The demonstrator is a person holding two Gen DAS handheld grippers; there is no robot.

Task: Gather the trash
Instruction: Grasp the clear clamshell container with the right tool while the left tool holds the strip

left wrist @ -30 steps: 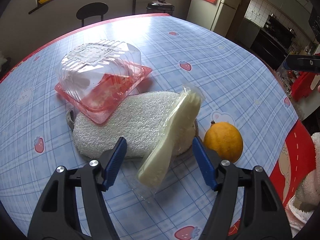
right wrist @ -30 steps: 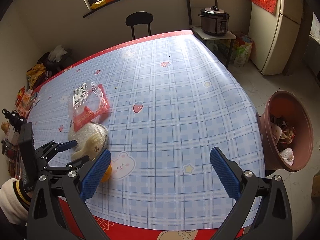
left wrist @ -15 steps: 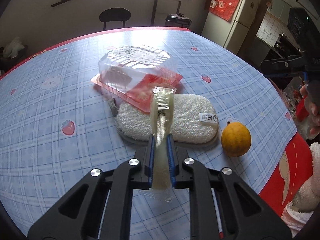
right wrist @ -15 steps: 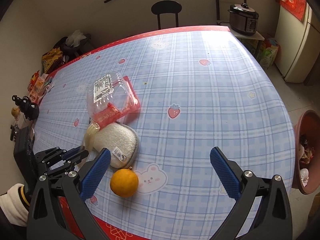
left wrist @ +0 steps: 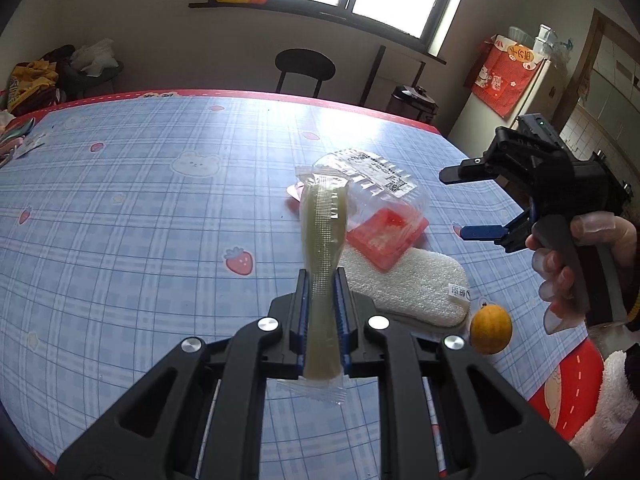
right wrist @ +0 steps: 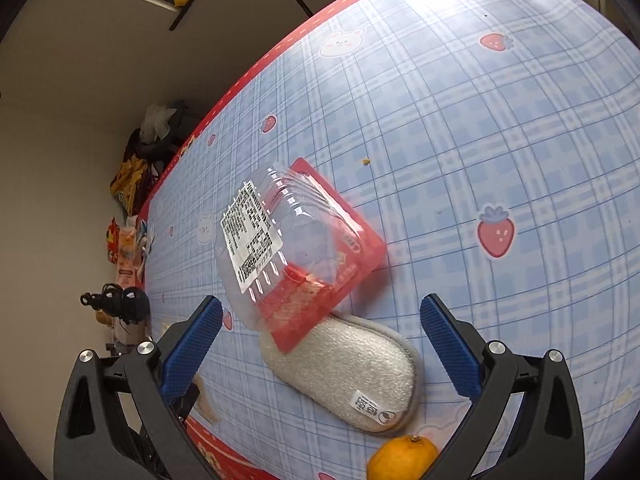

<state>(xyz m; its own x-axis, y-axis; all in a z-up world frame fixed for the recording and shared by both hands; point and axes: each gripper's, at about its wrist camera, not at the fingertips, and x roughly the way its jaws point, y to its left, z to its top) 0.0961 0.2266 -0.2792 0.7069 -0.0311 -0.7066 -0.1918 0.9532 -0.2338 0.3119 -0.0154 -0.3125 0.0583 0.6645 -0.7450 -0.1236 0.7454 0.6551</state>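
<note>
- Left claw (left wrist: 321,312) is pinched tight on a long pale wrapper (left wrist: 322,248), which stands up between the blue pads (left wrist: 303,312), lifted above the bench (left wrist: 120,216).
- Right claw (right wrist: 320,356) is spread wide and holds nothing. It hangs over the clear box (right wrist: 276,248) with the red tray under it.
- That clear box has a white label on top, and one end of it rests on the fluffy white pad (right wrist: 344,372).
- The fluffy white pad lies flat on the bench, near the front edge.
- A small orange (right wrist: 402,458) sits just beside the pad, close to the red rim of the bench.
- The bench has a blue check cloth with strawberries and bears on it.
- In the left claw's view, a hand (left wrist: 580,256) holds the right claw's handle.
</note>
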